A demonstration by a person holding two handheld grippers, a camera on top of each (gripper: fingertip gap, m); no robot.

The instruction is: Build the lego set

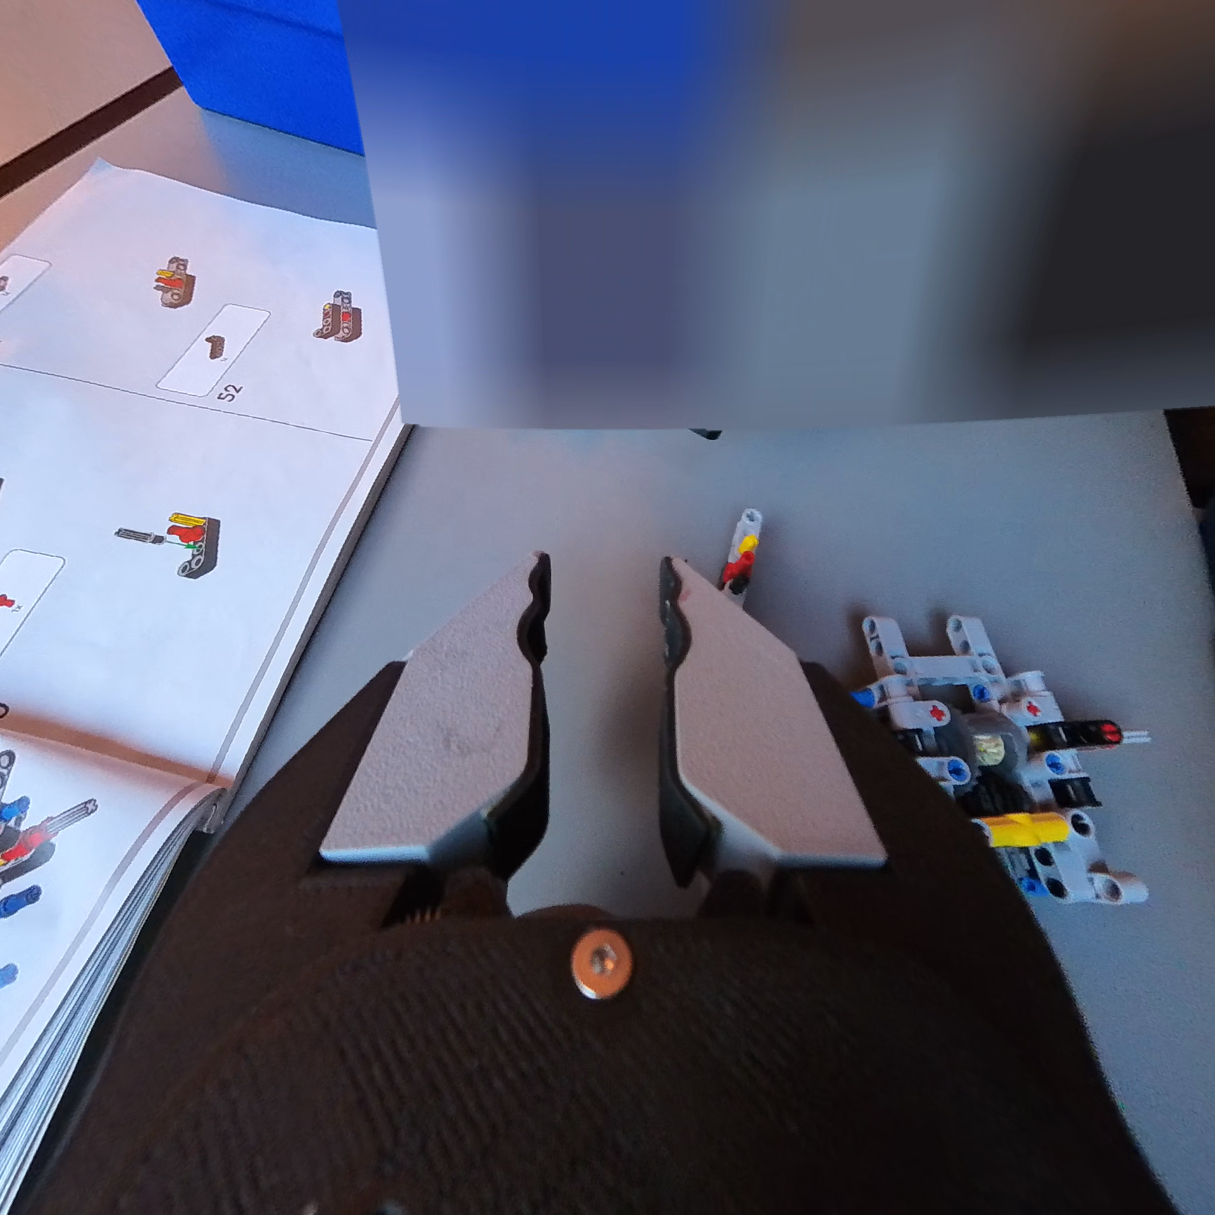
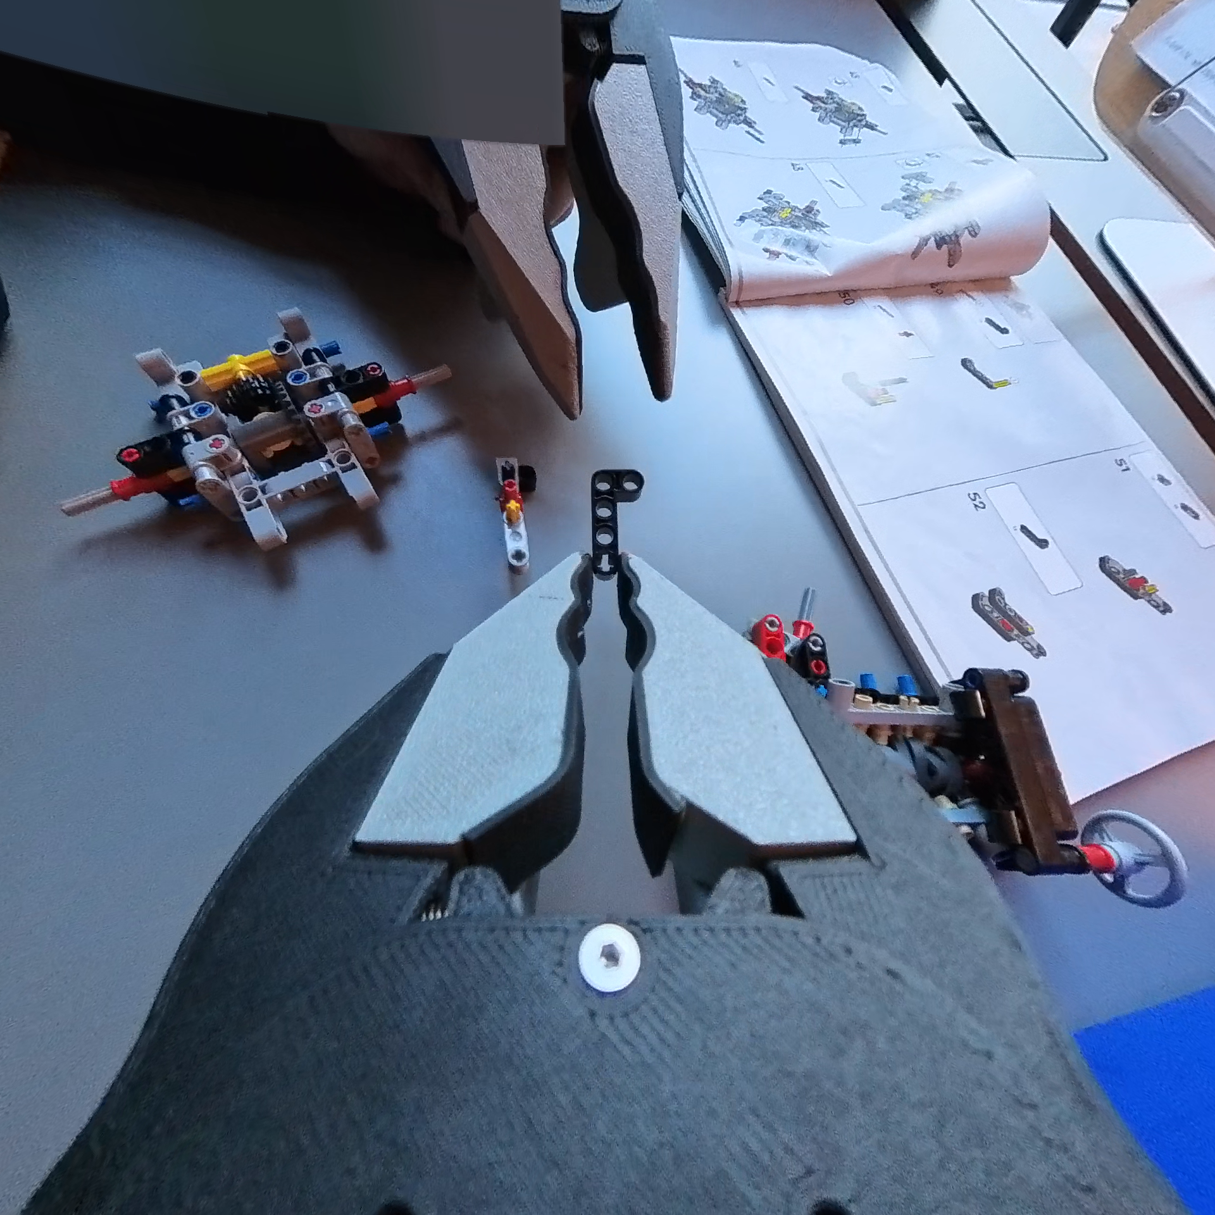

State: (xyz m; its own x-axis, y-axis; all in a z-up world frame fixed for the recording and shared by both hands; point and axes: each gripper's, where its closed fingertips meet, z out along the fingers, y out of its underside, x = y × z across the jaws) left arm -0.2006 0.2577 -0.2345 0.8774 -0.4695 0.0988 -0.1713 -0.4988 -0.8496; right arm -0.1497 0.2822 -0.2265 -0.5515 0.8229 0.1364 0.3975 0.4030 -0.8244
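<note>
Left wrist view:
Left hand-held gripper (image 1: pixel 603 565): one, fingers apart, bare, over the grey bench (image 1: pixel 920 500).
Small white beam with red and yellow pins (image 1: pixel 743 549): one, just beside the right fingertip.
Grey toy-brick assembly (image 1: pixel 986 749): one, further right.
Open instruction booklet (image 1: pixel 164 460): one, left.

Right wrist view:
Right hand-held gripper (image 2: pixel 605 559): one, clamped on one black L-shaped plastic beam (image 2: pixel 608 506), pads pressing its lower end.
Brown toy-brick assembly with grey wheel (image 2: pixel 1012 762): one, right.
Brick assemblies: two in all.

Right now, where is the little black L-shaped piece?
In the right wrist view, the black L-shaped piece is pinched by the right gripper, beside the small white beam.
</note>
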